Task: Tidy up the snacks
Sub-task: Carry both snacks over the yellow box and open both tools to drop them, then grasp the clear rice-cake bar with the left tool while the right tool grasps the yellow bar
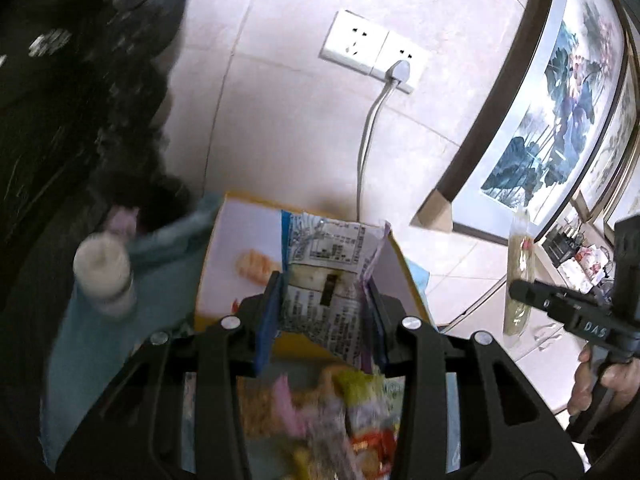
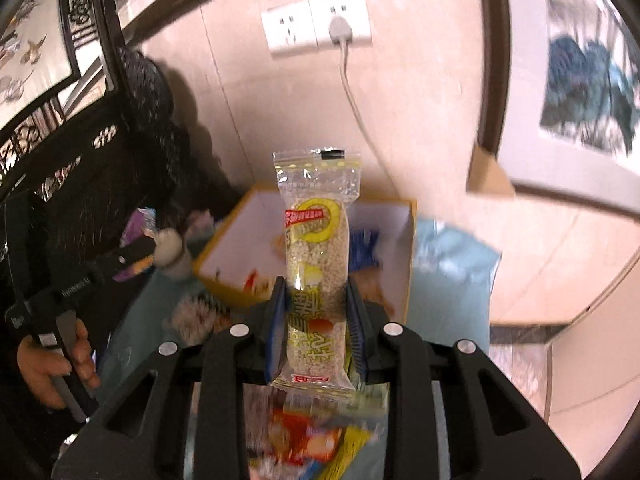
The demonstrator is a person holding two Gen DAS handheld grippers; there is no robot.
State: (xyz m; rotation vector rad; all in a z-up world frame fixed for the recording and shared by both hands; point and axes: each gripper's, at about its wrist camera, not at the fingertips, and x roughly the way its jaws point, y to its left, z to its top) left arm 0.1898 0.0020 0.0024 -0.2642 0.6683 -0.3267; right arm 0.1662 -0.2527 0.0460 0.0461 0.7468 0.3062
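My left gripper [image 1: 325,280] is shut on a silver-and-purple snack packet [image 1: 326,264] whose printed back faces the camera, held up above a yellow-rimmed box [image 1: 232,256] with a white inside. My right gripper [image 2: 316,290] is shut on a long clear packet of puffed-rice bar [image 2: 316,264] with yellow print, standing upright between the blue pads. That rice bar [image 1: 518,276] and the right gripper [image 1: 516,290] also show at the right edge of the left wrist view. A blurred heap of loose snacks [image 2: 308,436] lies below both grippers.
A white bottle [image 1: 105,276] stands left of the box on a light blue cloth [image 2: 448,280]. Behind is a tiled wall with a double socket [image 1: 370,50] and a plugged-in cable. A framed painting [image 1: 560,112] leans at the right, dark carved furniture [image 2: 80,152] at the left.
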